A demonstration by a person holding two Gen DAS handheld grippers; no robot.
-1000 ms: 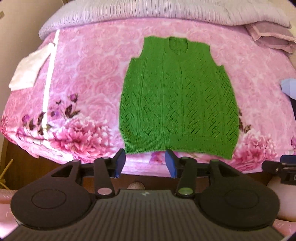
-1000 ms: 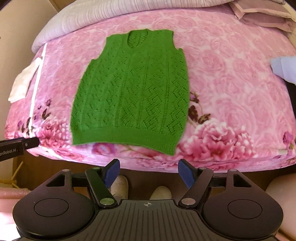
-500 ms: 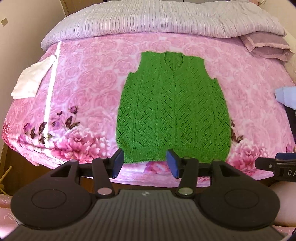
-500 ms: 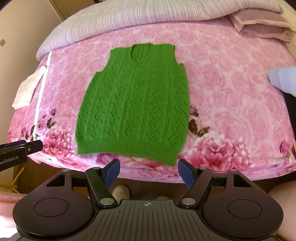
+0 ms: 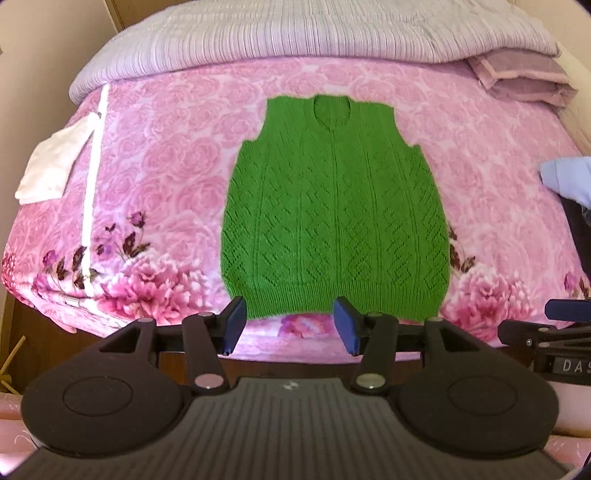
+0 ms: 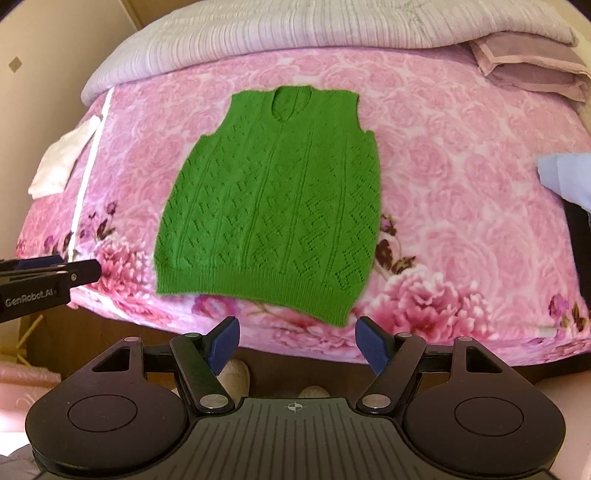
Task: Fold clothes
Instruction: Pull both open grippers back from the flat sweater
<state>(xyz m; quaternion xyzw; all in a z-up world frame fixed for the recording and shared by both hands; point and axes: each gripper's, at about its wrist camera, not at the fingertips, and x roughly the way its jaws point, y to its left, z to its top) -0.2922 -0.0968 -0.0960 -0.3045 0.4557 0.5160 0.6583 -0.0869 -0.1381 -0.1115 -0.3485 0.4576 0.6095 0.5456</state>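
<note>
A green knitted sleeveless vest [image 5: 336, 214] lies flat on the pink floral bedspread [image 5: 166, 177], neck away from me, hem at the near edge. It also shows in the right wrist view [image 6: 273, 206]. My left gripper [image 5: 290, 326] is open and empty, just in front of the hem's left half. My right gripper [image 6: 295, 343] is open and empty, in front of the hem's right corner, a little back from the bed edge. The right gripper's tip shows at the right edge of the left wrist view [image 5: 554, 325].
A folded white cloth [image 5: 55, 162] lies at the bed's left side. A light blue garment [image 5: 569, 181] lies at the right edge. A grey striped quilt [image 5: 314, 33] and mauve folded bedding [image 5: 524, 77] sit at the far end. The dark wooden bed frame [image 5: 44, 343] runs below.
Both grippers have risen and tilted, so the vest sits lower and farther from the top of each view. Both stay open. The vest has not moved.
</note>
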